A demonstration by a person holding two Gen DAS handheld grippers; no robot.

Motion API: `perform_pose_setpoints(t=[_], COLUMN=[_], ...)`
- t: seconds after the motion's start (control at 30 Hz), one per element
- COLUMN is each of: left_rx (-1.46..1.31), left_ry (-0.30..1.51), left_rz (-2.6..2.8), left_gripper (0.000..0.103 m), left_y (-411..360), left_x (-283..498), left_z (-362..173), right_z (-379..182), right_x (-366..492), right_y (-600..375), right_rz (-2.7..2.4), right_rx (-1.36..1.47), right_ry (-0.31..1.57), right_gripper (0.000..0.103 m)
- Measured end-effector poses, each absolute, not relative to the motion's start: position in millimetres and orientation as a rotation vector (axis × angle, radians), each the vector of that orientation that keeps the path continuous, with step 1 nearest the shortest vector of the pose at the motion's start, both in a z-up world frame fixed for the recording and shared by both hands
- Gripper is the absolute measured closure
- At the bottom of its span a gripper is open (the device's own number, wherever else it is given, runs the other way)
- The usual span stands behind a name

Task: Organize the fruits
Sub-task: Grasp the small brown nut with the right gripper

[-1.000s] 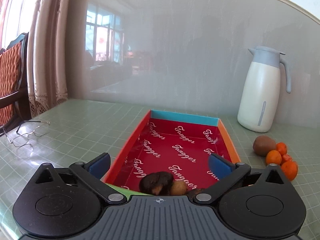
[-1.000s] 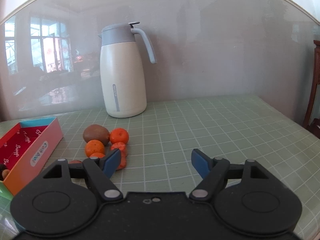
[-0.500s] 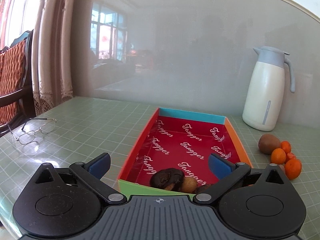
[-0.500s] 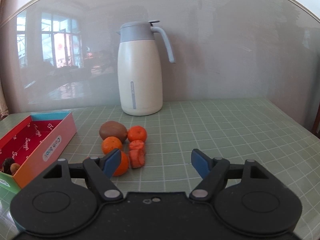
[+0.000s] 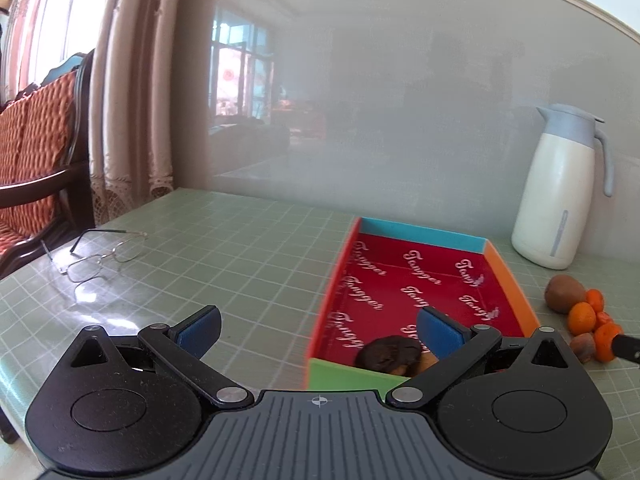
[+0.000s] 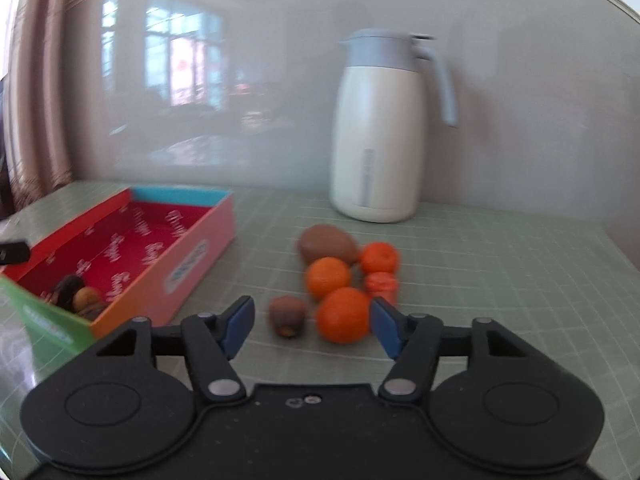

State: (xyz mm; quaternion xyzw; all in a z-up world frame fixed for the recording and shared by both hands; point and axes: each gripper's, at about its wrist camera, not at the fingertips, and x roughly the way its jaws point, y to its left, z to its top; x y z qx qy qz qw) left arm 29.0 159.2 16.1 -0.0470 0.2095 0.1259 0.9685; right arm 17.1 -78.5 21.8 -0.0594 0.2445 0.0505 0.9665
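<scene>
A colourful box with a red printed floor lies on the table; it also shows in the right wrist view. A dark wrinkled fruit and a small brown one lie at its near end. Right of the box sits a cluster: a kiwi, three oranges, a small red fruit and a small brown fruit. My right gripper is open, just in front of the brown fruit and nearest orange. My left gripper is open and empty, near the box's near left corner.
A white thermos jug with a grey-blue lid stands behind the fruit by the wall. Wire-framed glasses lie on the green grid tablecloth at the left. A chair with an orange cushion stands beyond the table's left edge.
My right gripper has swung left and moved in, so the fruit cluster now lies between its fingers. My left gripper has drawn back and left, away from the box.
</scene>
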Motion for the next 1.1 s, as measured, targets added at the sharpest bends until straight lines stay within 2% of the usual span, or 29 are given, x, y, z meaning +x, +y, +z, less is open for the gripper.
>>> perform_pose_setpoints(t=[0.1,0.4,0.63,0.77,1.1], left_rx=[-0.097,-0.099,-0.100,-0.094,-0.086], left_ry=[0.427,0.435,0.441,0.444,0.447], left_rz=[0.263,0.284,0.287,0.283,0.286], left_gripper=[0.000,0.000,0.000,0.000,0.000], left_y=[164,177,183,183,185], left_x=[28,28,30,31,29], left_z=[15,14,13,12,11], right_z=[18,5,-3,-7,7], right_x=[25,48,66,73,63], right_y=[-69,-55,-55,-58,-50], right_rz=[0.127,0.089,0.049,0.039,0.073], right_rx=[-0.127,-0.125,-0.131,-0.123,-0.125], right_ry=[0.526,0.602,0.651,0.676,0.613], right_gripper=[0.052,0.064,0.063,0.074,0.074])
